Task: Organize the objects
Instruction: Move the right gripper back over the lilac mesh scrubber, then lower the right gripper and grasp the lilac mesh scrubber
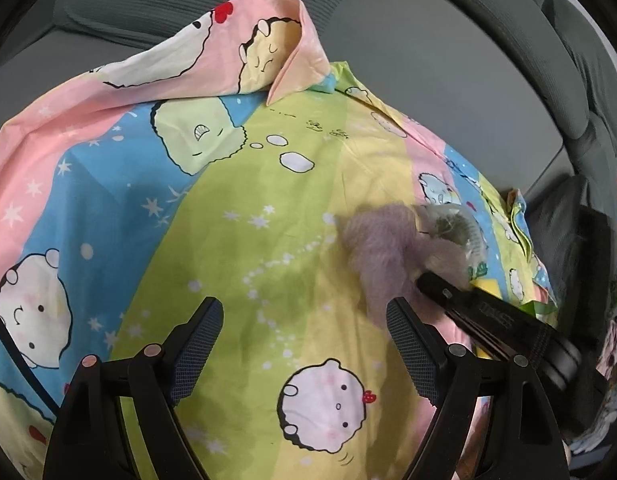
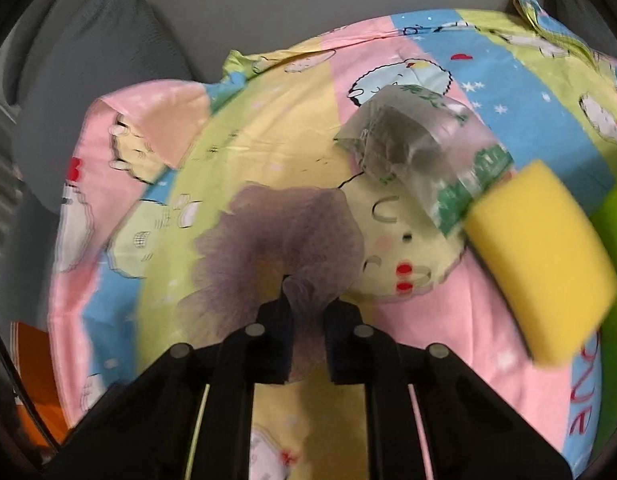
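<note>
Two claws work over a cartoon-printed sheet (image 1: 236,208) spread on a grey sofa (image 1: 408,40), and the right one is plainly the nearer to the thing in hand: the right claw (image 2: 306,312) is clamped shut on the near edge of a fuzzy purple hair tie (image 2: 276,236), which lies on the sheet straight ahead of its fingertips, its ring opening toward the claw. From the left claw (image 1: 304,344), whose jaws stand apart with nothing between them, the same hair tie (image 1: 378,248) lies ahead and to the right, just beyond its right finger. A clear plastic bag (image 2: 420,148) lies just past the tie toward the sheet's far right edge, with a yellow sponge (image 2: 540,256) beside it. Motion blur softens the right view, so whether the bag touches the tie is unclear, and a green thing (image 2: 614,232) at the right border is cut off.
</note>
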Demonstrator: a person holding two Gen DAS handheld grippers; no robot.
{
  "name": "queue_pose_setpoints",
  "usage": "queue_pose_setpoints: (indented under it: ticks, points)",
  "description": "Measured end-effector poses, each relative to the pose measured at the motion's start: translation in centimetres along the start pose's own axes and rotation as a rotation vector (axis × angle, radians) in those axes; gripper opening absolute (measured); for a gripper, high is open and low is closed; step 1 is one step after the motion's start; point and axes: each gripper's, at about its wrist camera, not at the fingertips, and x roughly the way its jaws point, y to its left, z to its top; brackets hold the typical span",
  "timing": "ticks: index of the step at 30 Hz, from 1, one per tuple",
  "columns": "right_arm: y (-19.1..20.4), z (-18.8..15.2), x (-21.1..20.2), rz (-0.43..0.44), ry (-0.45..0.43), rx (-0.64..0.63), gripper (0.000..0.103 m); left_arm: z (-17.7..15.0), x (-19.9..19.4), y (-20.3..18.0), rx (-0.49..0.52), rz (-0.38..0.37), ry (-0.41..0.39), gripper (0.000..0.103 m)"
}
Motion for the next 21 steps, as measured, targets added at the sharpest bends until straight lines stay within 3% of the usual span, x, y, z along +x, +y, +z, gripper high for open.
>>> queue_pose_setpoints:
  ticks: [3,6,8,9,10,12,14,17,21]
  points:
    - [-0.2,-1.6,-2.3,0.031,0.025,0.011,0.013,-0.1,0.0,0.0,-0.002,-0.002,0.001,0.084]
    - [0.5,-2.9,-2.8,0.007,0.098,-0.051,0.017,-0.2,0.1,-0.1,-0.004,-0.003,0.01,0.084]
    - [0.8,-3.3,-2.6,-0.03,0.138,-0.096,0.028,-0.3,0.4,-0.2,-0.003,-0.003,0.019,0.084]
    - [0.7,-3.4,-2.6,-0.06,0.146,-0.098,0.041,-0.4,0.5,-0.3,-0.002,-0.003,0.025,0.084]
    - [0.6,-3.4,-2.7,-0.077,0.135,-0.094,0.053,-0.4,0.7,-0.4,0.0,-0.002,0.031,0.084]
    - [0.3,-3.2,-3.5,-0.094,0.101,-0.088,0.064,-0.5,1.0,-0.7,0.011,0.002,0.045,0.084]
    - [0.0,-2.9,-4.3,-0.088,0.07,-0.077,0.064,-0.5,1.3,-0.9,0.021,0.01,0.057,0.084]
    - [-0.7,-2.5,-5.6,-0.066,0.022,-0.042,0.074,-0.7,1.7,-1.2,0.029,0.002,0.08,0.084]
    - [-1.9,-2.3,-6.8,-0.003,-0.049,0.043,0.074,-1.3,2.5,-2.3,0.061,-0.011,0.115,0.084]
